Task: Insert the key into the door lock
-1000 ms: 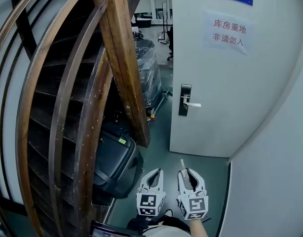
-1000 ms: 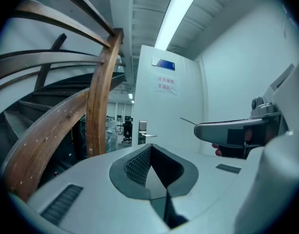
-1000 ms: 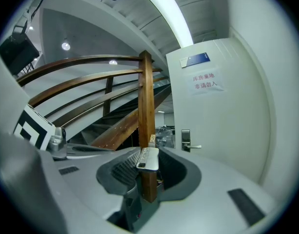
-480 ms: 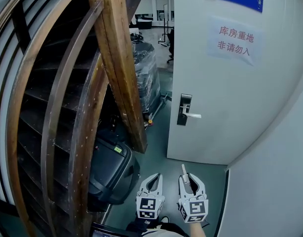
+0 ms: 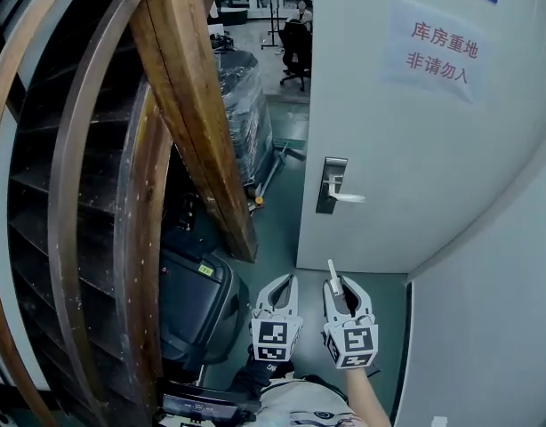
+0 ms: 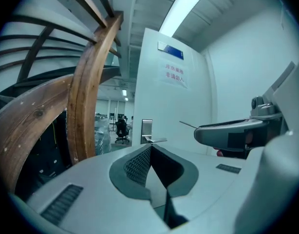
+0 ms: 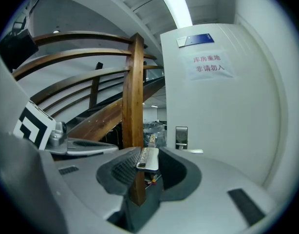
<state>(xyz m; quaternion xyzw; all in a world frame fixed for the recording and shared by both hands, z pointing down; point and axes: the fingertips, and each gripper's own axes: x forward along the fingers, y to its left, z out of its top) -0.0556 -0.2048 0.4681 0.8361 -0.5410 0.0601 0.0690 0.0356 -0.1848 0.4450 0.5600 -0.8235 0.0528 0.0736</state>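
Metal key (image 7: 148, 159) sits pinched between the shut jaws of the right gripper (image 5: 341, 292), its blade poking out past the jaw tips. The door lock (image 5: 331, 185) lies well ahead of those jaws and above their line, at the free edge of the white door (image 5: 406, 149), and the lever handle (image 5: 349, 197) juts out from it. The left gripper (image 5: 282, 292) hangs just beside the right one, its jaws closed together on nothing.

The keyhole is too small to make out, so the approach could miss it and strike the lock's plate or the handle. The grip looks short, so a glancing hit may pivot or drop the key. The door seems ajar, and a firm push could swing it away. The wooden stair beam (image 5: 193, 105), left of both jaws, could catch the left gripper
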